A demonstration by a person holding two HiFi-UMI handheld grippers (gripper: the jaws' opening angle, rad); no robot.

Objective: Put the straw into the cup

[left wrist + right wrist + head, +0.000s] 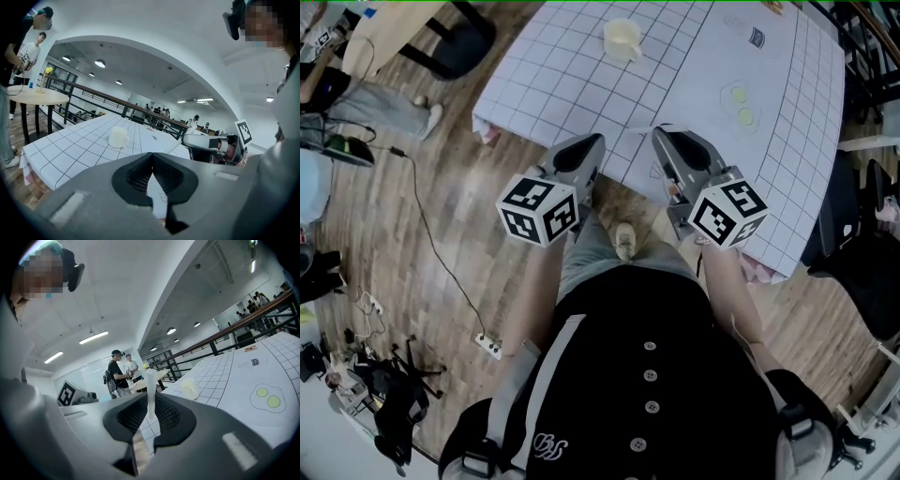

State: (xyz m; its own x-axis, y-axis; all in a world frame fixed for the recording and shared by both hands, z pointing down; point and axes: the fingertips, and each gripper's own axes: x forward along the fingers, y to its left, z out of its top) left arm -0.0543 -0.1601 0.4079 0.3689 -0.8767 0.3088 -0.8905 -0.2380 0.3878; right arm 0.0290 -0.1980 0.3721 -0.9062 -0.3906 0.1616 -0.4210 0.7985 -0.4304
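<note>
In the head view we see the white, gridded counter (562,84) with both tools at its near edge, but not what the jaws are doing. The left hand-held gripper (152,161) has its jaws together on nothing, which only its own view shows us. The right hand-held gripper (151,404) is pinched narrow on the straw (150,383). The cup (622,37) stands well across the counter. We see the upright straw clearly only in the right gripper view.

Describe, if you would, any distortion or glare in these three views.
Head view: even light, the cup washed out. Left gripper view: strong fisheye, the railing bows, corners go black. Right gripper view: same fisheye, ceiling lamps glare, the straw is sharp.
</note>
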